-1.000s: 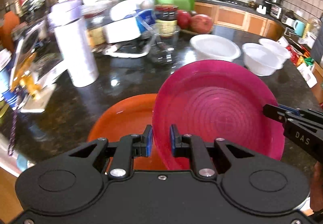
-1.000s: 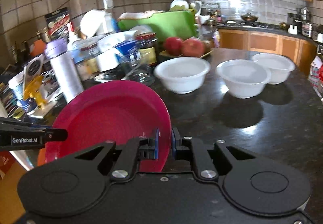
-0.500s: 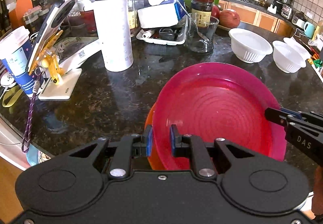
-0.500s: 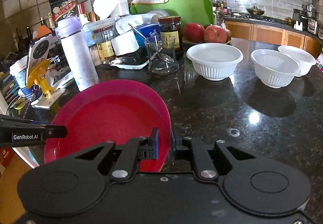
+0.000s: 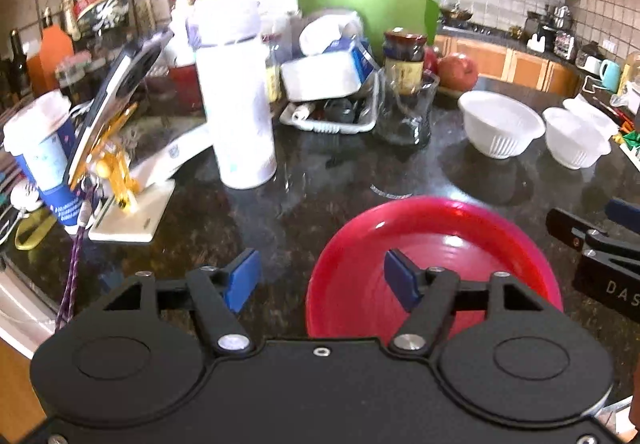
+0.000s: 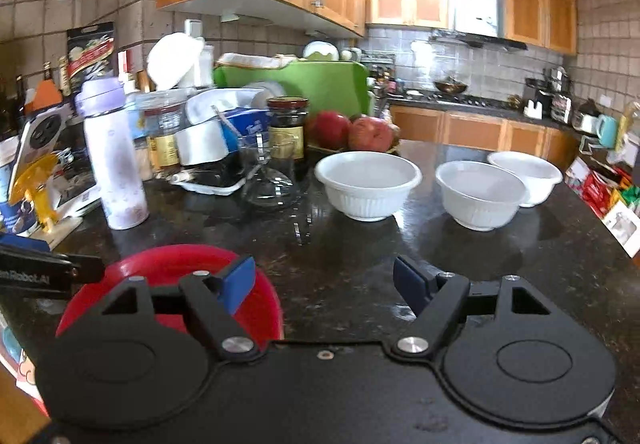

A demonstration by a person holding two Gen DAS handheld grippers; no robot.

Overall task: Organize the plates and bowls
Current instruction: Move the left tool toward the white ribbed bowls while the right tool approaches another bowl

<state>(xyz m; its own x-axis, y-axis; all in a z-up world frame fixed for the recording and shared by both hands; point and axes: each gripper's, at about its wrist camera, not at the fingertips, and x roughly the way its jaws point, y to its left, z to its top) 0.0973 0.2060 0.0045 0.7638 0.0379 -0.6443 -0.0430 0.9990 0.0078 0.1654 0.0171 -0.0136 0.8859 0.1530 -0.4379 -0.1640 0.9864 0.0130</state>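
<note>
A pink-red plate (image 5: 440, 252) lies flat on the dark stone counter, seen low left in the right wrist view (image 6: 180, 264). My left gripper (image 5: 322, 280) is at its left rim with jaws opening wide; the pads do not press on it. My right gripper (image 6: 325, 286) is also opening, with only bare counter between its fingers and the plate beside its left finger. Each gripper shows in the other's view, the right one (image 5: 592, 244) and the left one (image 6: 40, 272). Three white bowls (image 6: 368, 180), (image 6: 480, 192), (image 6: 528, 172) stand in a row farther back.
A white bottle with a lilac cap (image 5: 240, 104), a glass jug (image 5: 404, 112), a white tray of clutter (image 5: 332, 116) and a phone stand (image 5: 116, 148) crowd the back left. Apples (image 6: 352, 128) sit behind the bowls. Packets (image 6: 608, 196) line the counter's right edge.
Both grippers were shut on the pink plate's rim; both have let go and opened wide. The plate now lies flat, lower in both views, and the orange plate under it no longer shows.
</note>
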